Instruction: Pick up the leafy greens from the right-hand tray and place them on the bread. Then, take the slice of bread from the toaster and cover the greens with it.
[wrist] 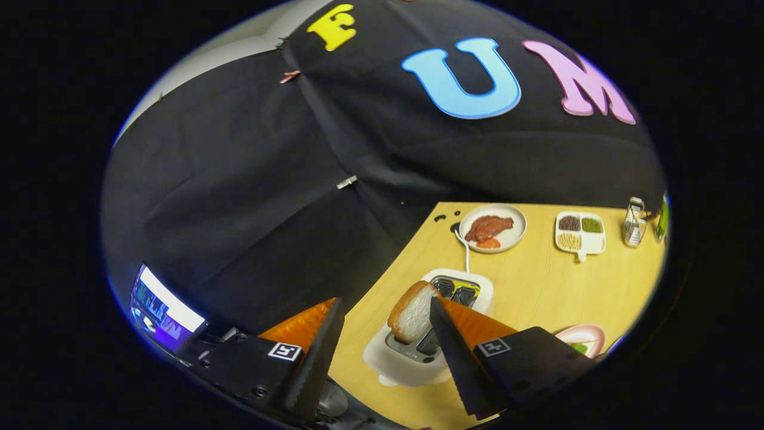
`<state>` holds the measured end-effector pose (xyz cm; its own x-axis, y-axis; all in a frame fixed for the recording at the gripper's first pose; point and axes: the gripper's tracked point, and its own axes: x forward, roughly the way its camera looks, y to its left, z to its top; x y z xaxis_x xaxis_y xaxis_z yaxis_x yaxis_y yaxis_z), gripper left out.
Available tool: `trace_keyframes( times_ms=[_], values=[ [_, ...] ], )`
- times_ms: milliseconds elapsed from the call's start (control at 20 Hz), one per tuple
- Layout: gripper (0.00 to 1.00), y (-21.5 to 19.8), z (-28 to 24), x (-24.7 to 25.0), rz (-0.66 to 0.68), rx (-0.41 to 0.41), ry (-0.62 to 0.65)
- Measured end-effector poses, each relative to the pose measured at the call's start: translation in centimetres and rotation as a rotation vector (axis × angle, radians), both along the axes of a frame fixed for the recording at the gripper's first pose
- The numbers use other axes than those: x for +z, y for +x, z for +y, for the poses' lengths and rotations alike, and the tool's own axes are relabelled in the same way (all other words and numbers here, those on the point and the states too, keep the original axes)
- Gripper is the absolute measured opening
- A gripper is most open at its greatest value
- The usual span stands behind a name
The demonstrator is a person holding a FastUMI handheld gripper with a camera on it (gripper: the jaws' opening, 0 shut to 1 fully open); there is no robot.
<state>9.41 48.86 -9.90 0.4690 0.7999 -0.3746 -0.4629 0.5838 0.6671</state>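
Gripper (pixel 385 313) as I held it: both fingers (pixel 319 343) stood well apart, jaws spread wide, nothing pressed between them. I had the tool tilted, so the two fingers converged upward at a slant. Their serrated inner faces turned toward each other across the gap. Each finger base carried a square marker.

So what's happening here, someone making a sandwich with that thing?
Pretty much. A person is holding a two-finger tool with its fingers spread open above a wooden table. A slice of bread sticks up out of the white toaster, between the fingers but not gripped. Beside the right finger sits a pink plate with something green on it. Farther back are a plate of meat and a divided tray.
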Motion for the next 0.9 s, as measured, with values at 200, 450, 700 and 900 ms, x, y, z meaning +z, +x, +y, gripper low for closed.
trace_keyframes(
  times_ms=[200,450,700,900],
  values=[
    [0.87,2.0,2.9,-4.4,0.128,-0.040,-0.020],
    [0.79,2.9,4.8,-8.9,0.265,-0.090,-0.046],
    [0.27,3.8,2.5,-10.5,0.292,-0.158,-0.146],
    [0.12,3.4,2.3,-9.5,0.300,-0.169,-0.150]
  ],
)
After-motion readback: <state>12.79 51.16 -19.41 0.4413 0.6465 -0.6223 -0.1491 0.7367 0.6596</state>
